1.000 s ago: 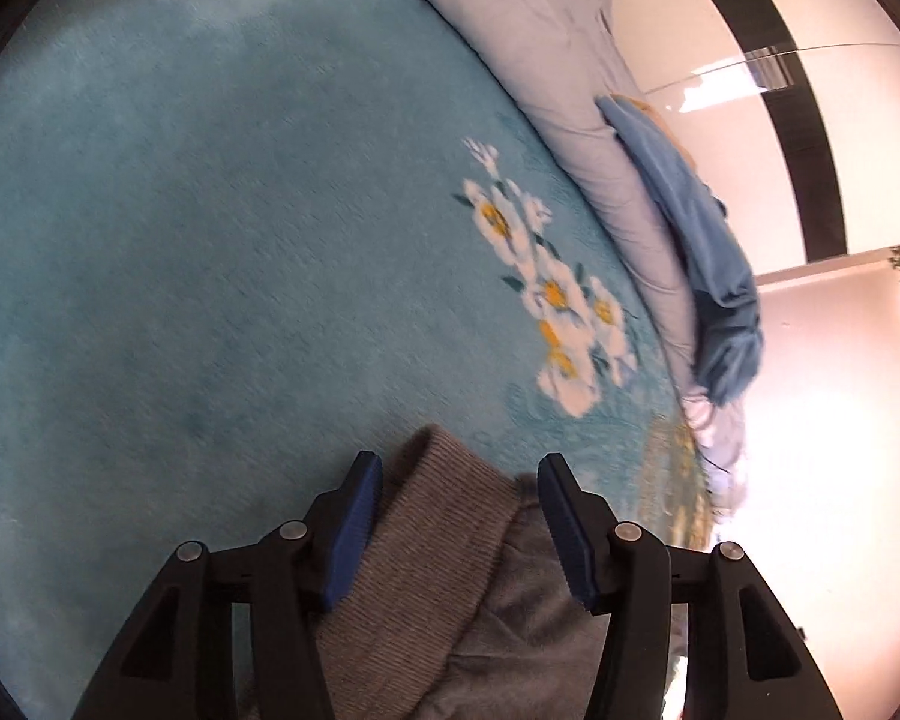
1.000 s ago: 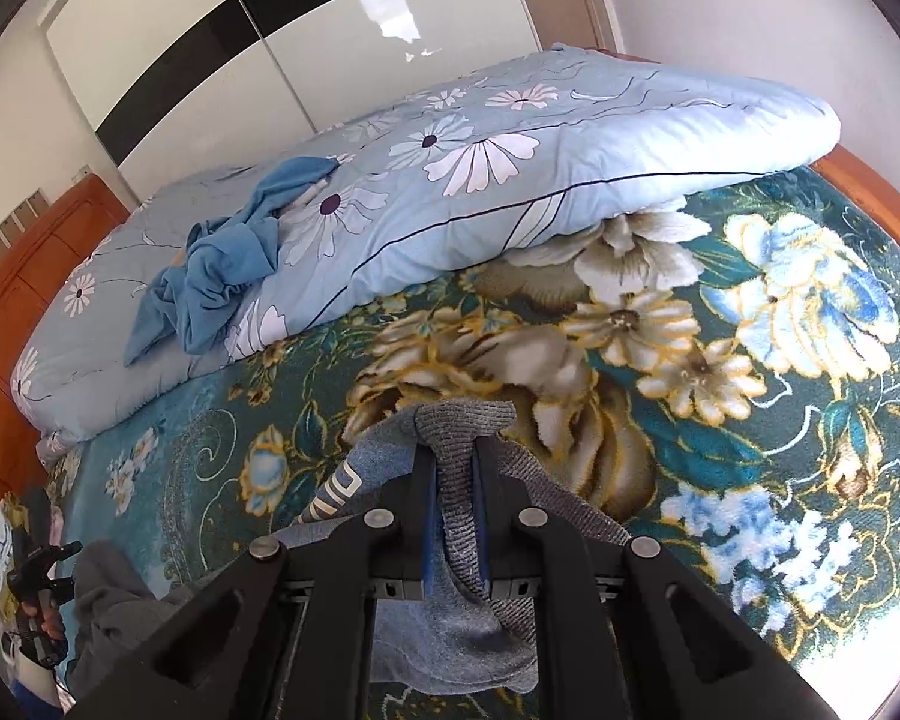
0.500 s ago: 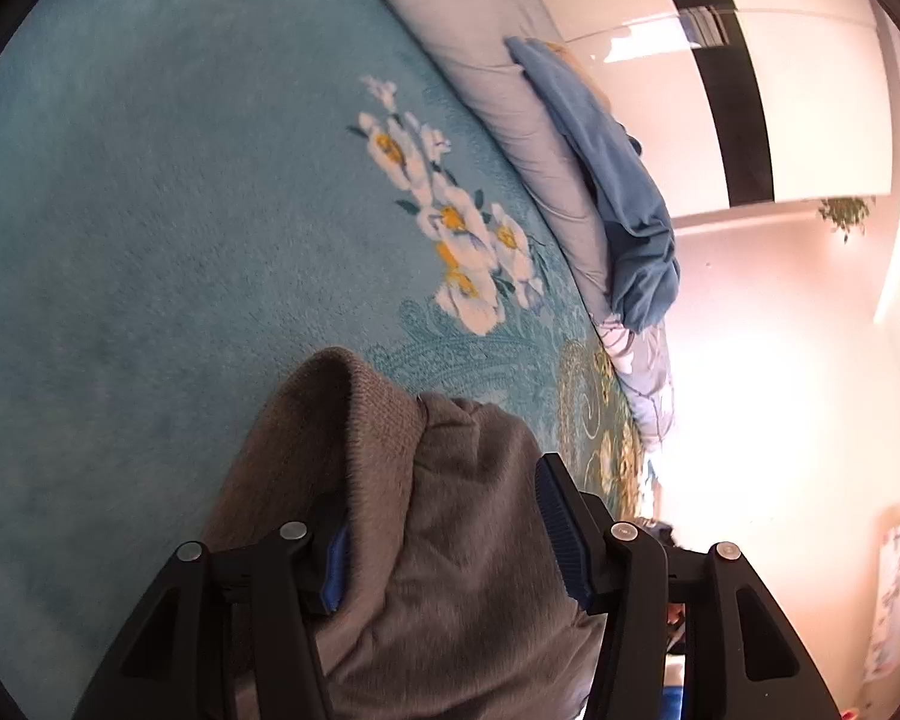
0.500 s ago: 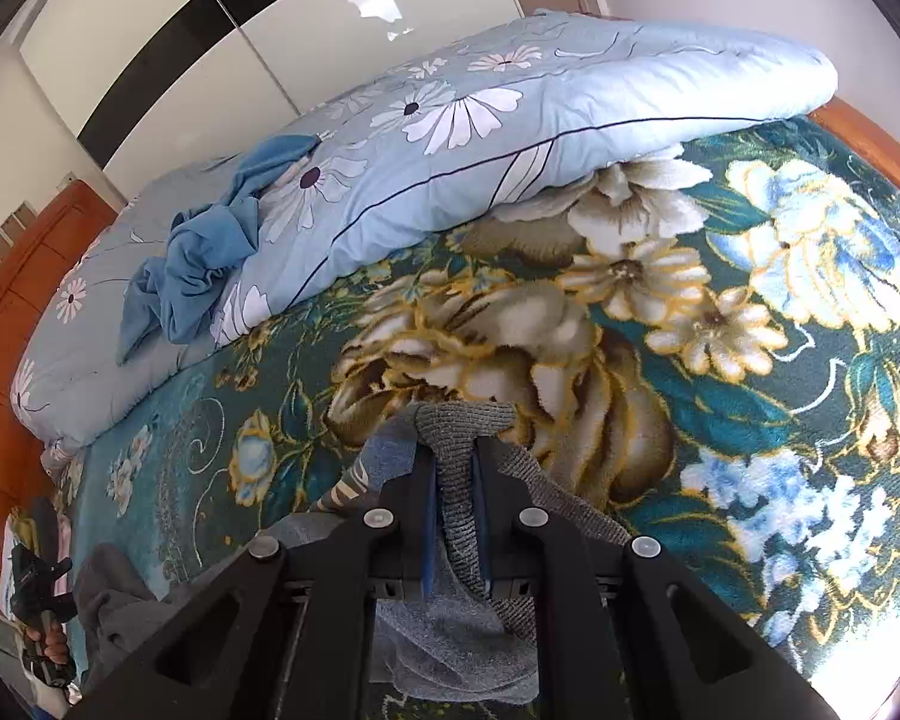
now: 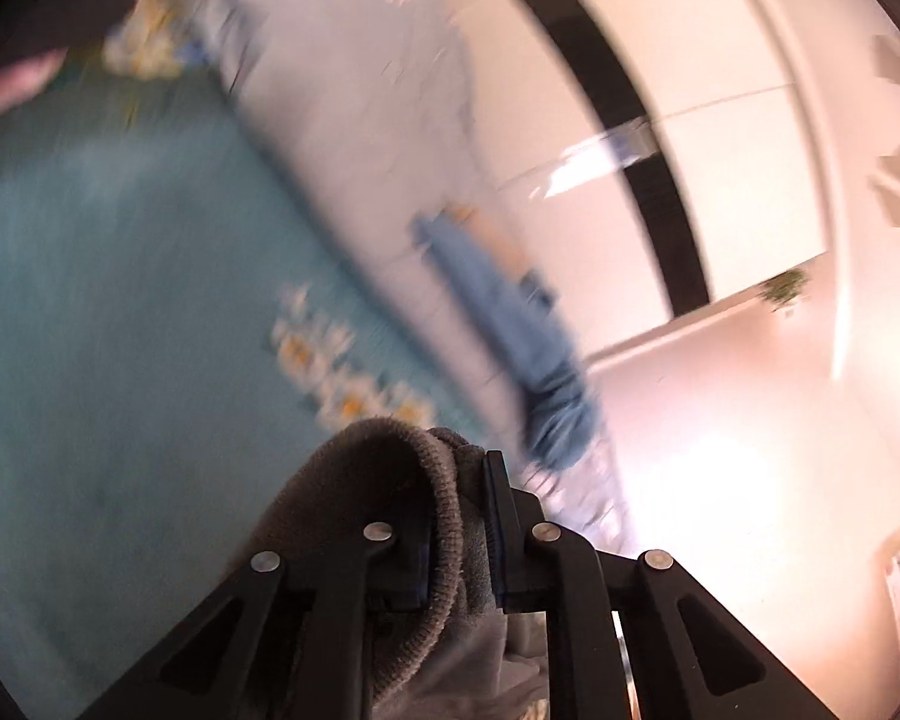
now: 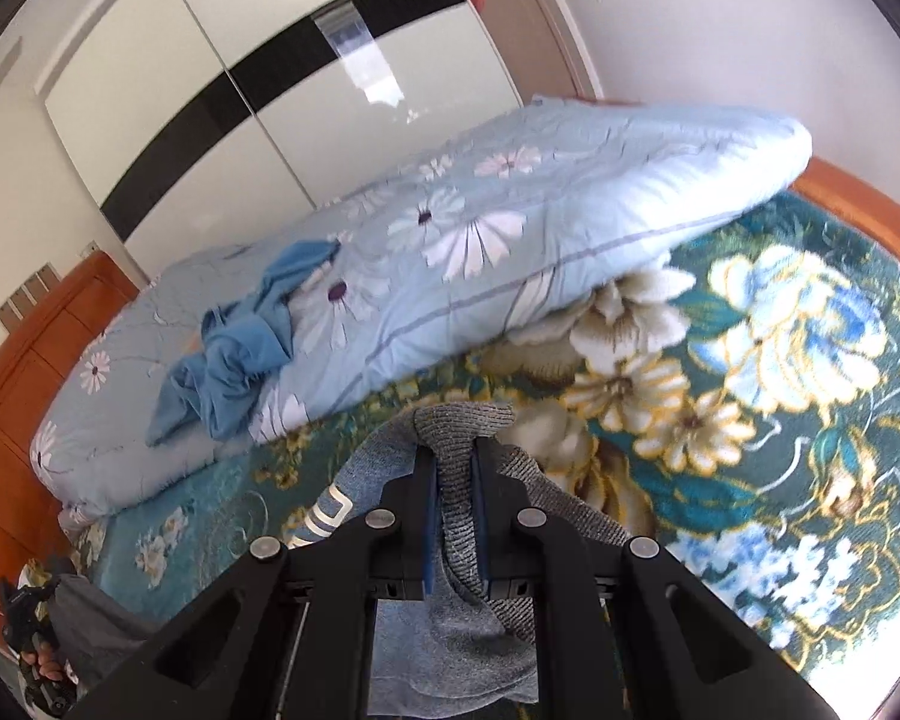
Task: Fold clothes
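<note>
The left hand-held gripper (image 5: 459,516) is clenched on a ribbed edge of the grey sweater (image 5: 354,498) (the left wrist view is heavily blurred). The right hand-held gripper (image 6: 453,510) is clamped on another ribbed edge of the same garment, which hangs below it over the floral bedspread (image 6: 780,396). Beyond both, a blue garment (image 6: 240,354) is seen crumpled on a pale blue quilt (image 6: 540,228).
</note>
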The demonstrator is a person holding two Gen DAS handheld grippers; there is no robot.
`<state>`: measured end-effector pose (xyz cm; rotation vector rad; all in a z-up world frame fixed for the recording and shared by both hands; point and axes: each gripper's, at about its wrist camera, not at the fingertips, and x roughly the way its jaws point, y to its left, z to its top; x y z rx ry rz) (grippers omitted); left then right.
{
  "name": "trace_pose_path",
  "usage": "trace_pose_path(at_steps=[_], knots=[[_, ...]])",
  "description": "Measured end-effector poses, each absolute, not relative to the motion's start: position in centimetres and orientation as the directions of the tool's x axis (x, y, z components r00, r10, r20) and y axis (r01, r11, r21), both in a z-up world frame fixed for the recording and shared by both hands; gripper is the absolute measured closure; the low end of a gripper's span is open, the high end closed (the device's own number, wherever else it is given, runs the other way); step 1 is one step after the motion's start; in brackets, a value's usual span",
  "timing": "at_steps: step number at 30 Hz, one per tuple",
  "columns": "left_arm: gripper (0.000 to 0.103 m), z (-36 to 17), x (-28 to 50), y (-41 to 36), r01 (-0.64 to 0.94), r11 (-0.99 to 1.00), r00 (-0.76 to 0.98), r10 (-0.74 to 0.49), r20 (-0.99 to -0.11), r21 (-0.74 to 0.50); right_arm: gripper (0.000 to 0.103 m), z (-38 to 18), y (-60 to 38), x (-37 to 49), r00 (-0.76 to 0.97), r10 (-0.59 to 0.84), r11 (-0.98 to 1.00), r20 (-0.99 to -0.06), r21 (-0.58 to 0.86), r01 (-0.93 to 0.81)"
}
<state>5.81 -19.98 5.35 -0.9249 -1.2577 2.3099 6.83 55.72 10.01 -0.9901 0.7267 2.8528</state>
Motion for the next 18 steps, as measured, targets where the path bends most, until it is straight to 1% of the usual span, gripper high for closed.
trace_pose_path(at_steps=[2, 3, 6, 8, 12, 14, 16, 18], knots=[[0.088, 6.7, 5.4, -20.6, 0.008, -0.592, -0.74, 0.539, -0.403, -0.806, 0.093, 8.7, 55.7, 5.6, -0.774, -0.114, -0.886, -0.623, 0.417, -0.205], [0.088, 6.4, 4.7, -20.7, 0.039, -0.613, -0.732, 0.521, -0.44, -0.789, 0.093, 8.1, 55.6, 5.0, -0.762, -0.113, -0.883, -0.638, 0.415, -0.217], [0.088, 3.8, 2.4, -20.6, 0.15, -0.686, -0.676, 0.454, -0.58, -0.712, 0.093, 6.2, 55.6, 3.1, -0.725, -0.11, -0.877, -0.68, 0.41, -0.251], [0.088, 1.4, 1.4, -20.7, 0.204, -0.688, -0.646, 0.439, -0.624, -0.696, 0.093, 4.9, 55.5, 1.9, -0.699, -0.109, -0.872, -0.707, 0.406, -0.274], [0.088, -0.2, 0.7, -20.5, 0.236, -0.67, -0.635, 0.442, -0.634, -0.704, 0.093, 2.9, 55.5, -0.2, -0.657, -0.1, -0.863, -0.747, 0.394, -0.317], [0.088, 1.0, 1.0, -20.0, 0.204, -0.667, -0.658, 0.448, -0.605, -0.717, 0.093, 3.7, 55.8, -0.6, -0.679, -0.093, -0.859, -0.728, 0.404, -0.315], [0.088, 2.5, 0.8, -19.7, 0.178, -0.687, -0.672, 0.439, -0.597, -0.705, 0.093, 4.3, 55.8, -1.1, -0.689, -0.071, -0.863, -0.722, 0.391, -0.32], [0.086, 2.6, 0.2, -19.1, 0.181, -0.723, -0.655, 0.417, -0.631, -0.666, 0.093, 3.9, 55.5, -1.9, -0.666, -0.059, -0.866, -0.744, 0.37, -0.337]])
